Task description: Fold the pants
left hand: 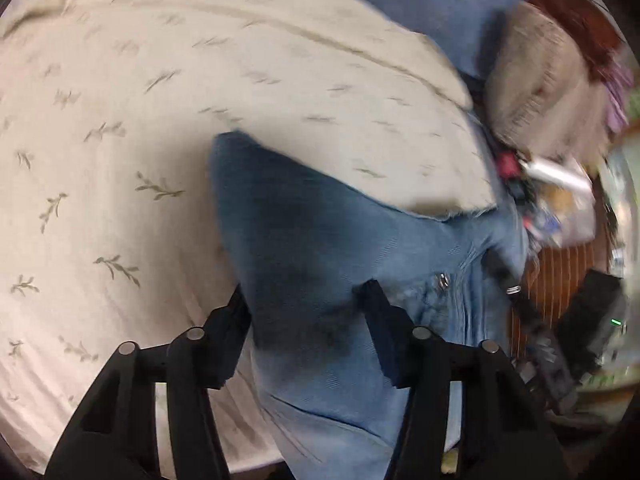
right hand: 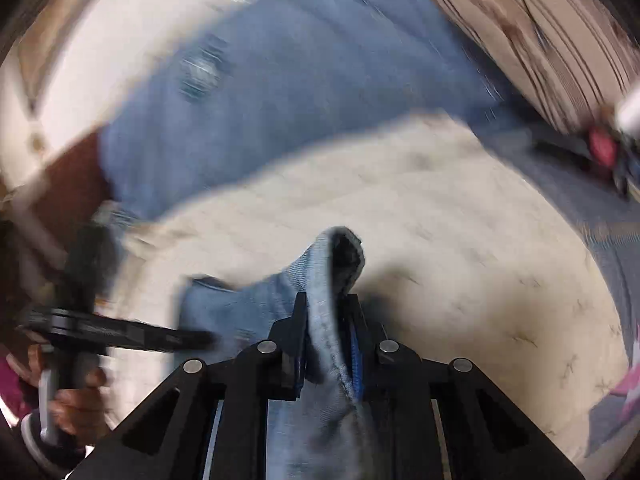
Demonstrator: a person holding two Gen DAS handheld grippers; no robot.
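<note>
Cream bedsheet (left hand: 120,160) with a little leaf print fills most of the left wrist view, and there's a blurry heap of clutter off at the bed's far edge. The blue jeans (left hand: 320,248) lie bunched across the sheet, running down between the left gripper (left hand: 306,300)'s fingers. Those fingers sit well apart — denim is in the gap, but I can't see either pad actually pressing on it, so I'd call it loose, not a grip. Risk here: if that side lifts before the jaws close in, the fabric just slides out and the fold goes lopsided.

Right wrist view is heavily blurred. Same sheet (right hand: 440,208) underneath, more blue cloth across the top. The right gripper (right hand: 325,308) is clamped on a ridge of the jeans (right hand: 320,272), what looks like a hem or cuff edge poking up past the fingertips, jaws nearly together with the denim pinched between them. The other gripper and the hand (right hand: 76,408) holding it show at the left edge. What worries me — the pinch looks like it's on a thin seam, so a quick pull could yank it free or drag the whole pair sideways across the bed.
</note>
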